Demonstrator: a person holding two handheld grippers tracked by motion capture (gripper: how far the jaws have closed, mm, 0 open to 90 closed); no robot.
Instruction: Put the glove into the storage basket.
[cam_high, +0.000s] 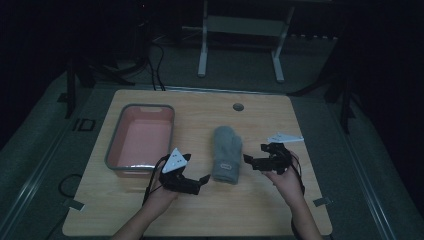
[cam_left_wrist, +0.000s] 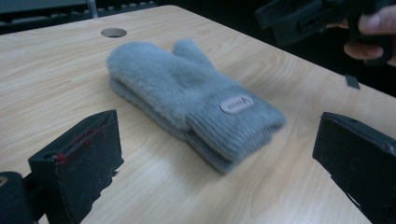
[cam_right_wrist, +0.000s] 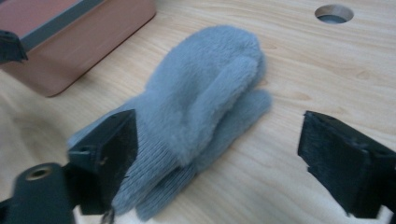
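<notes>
With both grippers' fingers spread at either side of the grey mittens (cam_high: 227, 155) lying stacked mid-counter (cam_high: 200, 215) beside the pink bin (cam_high: 141, 137), the left gripper (cam_high: 204, 179) and right gripper (cam_high: 248, 160) should probably close low on the knit cuffs, catching both 2 layers.

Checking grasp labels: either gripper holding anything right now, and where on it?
Nothing held. Left gripper and right gripper are both open, flanking the cuff end of the grey mittens, which lie on the table.

Stacked grey fuzzy mittens (cam_high: 227, 154), flat, mid-table
</notes>
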